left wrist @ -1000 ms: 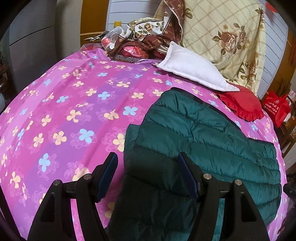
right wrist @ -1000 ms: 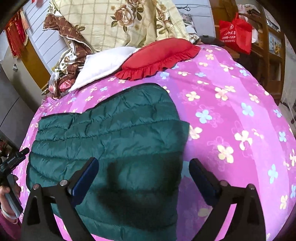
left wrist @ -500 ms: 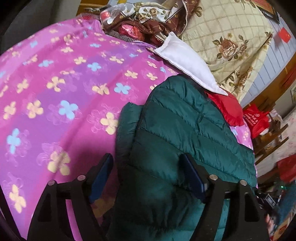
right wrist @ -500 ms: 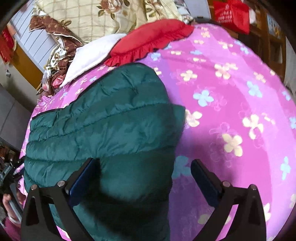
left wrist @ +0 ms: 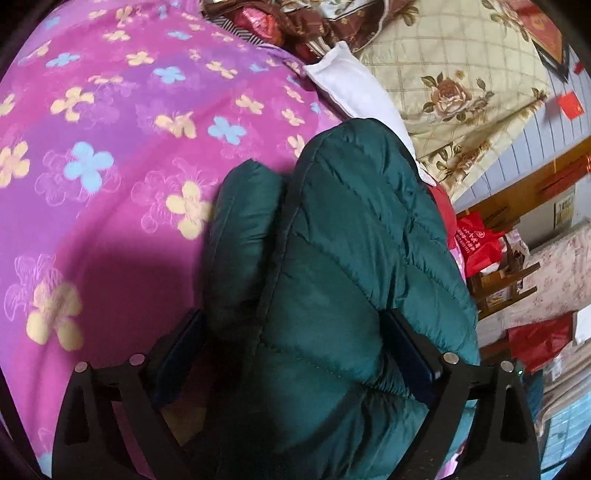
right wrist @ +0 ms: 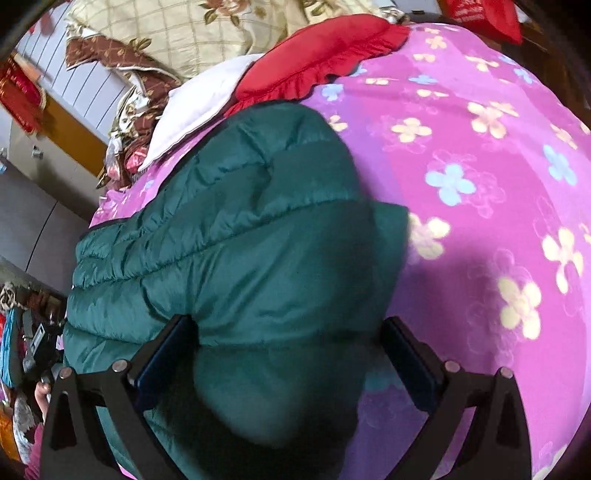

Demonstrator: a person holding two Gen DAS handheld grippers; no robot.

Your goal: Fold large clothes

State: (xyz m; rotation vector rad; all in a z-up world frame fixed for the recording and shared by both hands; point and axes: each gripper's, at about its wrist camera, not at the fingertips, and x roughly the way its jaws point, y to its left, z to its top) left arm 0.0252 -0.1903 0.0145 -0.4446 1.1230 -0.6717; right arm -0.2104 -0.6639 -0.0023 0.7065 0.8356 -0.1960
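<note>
My left tool [left wrist: 295, 354]: jaws just widened, spread, straddling green puffer jacket [left wrist: 343, 258], no pinch. My right tool [right wrist: 288, 354]: spread over jacket's near edge, nothing clamped. Jacket lies on pink floral bedsheet [left wrist: 110, 147]. Beyond: white pillow [left wrist: 354, 88], red cushion [right wrist: 317, 55], beige floral quilt [left wrist: 461, 74].

Dark green quilted jacket [left wrist: 343, 258] on a pink bedspread [left wrist: 122, 155] patterned with yellow and blue flowers.

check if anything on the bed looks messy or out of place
Mostly tidy. The dark green quilted puffer jacket lies flat on the pink flowered bedspread. One padded part sticks out past its edge, and rumpled brown patterned fabrics are heaped by the white pillow.
</note>
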